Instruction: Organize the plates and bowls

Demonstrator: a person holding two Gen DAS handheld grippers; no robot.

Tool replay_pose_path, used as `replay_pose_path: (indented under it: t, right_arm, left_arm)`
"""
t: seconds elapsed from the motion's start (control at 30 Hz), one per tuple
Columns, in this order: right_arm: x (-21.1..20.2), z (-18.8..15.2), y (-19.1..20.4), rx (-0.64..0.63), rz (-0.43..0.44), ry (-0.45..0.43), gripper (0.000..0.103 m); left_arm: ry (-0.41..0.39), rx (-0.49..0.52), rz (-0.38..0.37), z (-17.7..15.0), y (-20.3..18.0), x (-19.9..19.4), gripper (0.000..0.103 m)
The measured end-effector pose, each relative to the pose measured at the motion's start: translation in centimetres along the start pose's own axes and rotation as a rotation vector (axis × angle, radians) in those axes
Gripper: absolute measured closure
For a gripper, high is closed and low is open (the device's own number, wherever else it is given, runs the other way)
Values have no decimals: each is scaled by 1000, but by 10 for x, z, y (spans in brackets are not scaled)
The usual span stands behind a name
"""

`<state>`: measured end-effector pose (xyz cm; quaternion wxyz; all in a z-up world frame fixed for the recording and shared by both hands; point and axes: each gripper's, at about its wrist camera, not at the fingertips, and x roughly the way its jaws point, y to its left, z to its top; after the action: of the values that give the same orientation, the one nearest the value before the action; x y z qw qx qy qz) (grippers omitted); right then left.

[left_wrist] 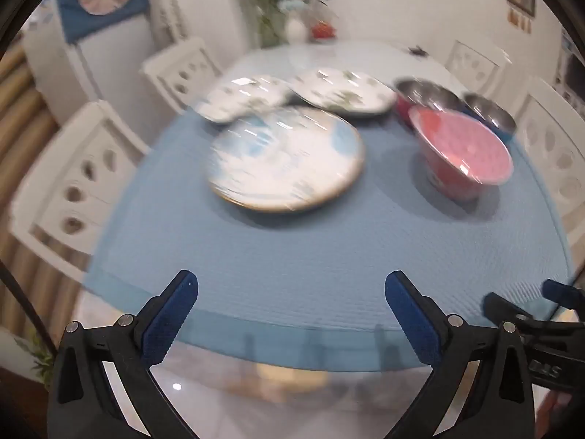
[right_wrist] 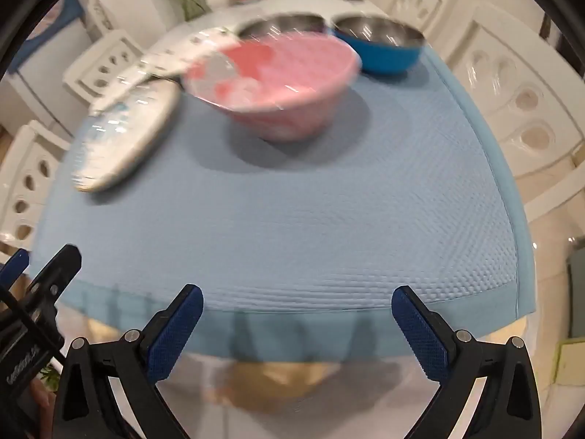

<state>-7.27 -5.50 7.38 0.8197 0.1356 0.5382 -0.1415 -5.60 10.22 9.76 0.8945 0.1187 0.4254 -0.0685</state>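
Left gripper [left_wrist: 291, 285] stands wide, nothing between its fingers; right gripper [right_wrist: 297, 298] likewise wide and empty. Both hover over the near edge of the blue mat [left_wrist: 310, 256]. Motion blur smears every dish. Three plates are counted: the large plate [left_wrist: 285, 159] nearest, two patterned behind. Three bowls are counted: pink bowl [right_wrist: 278, 80], blue bowl [right_wrist: 380, 45], and a third steel-lined bowl [left_wrist: 426, 97], partly hidden.

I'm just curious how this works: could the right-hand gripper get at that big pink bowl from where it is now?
Probably yes. The right gripper is open and empty, and only bare blue mat lies between it and the pink bowl. The big plate sits off to the side.
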Motion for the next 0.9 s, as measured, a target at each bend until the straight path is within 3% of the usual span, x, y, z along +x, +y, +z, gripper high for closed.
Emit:
replay_pose_path:
  t: [0.13, 0.23, 0.4, 0.9]
  right_arm:
    - [-44, -5, 48, -71, -40, -111, 0]
    - [-54, 29, 75, -84, -56, -139, 0]
    - [-30, 40, 117, -86, -107, -163, 0]
    - [-7, 59, 169, -92, -136, -128, 0]
  left_arm:
    - [-35, -56, 75, 14, 34, -19, 1]
    - [-46, -79, 104, 26, 55, -19, 1]
    - [-54, -93, 137, 35, 82, -15, 1]
    - [-25, -80, 90, 55, 119, 18, 1]
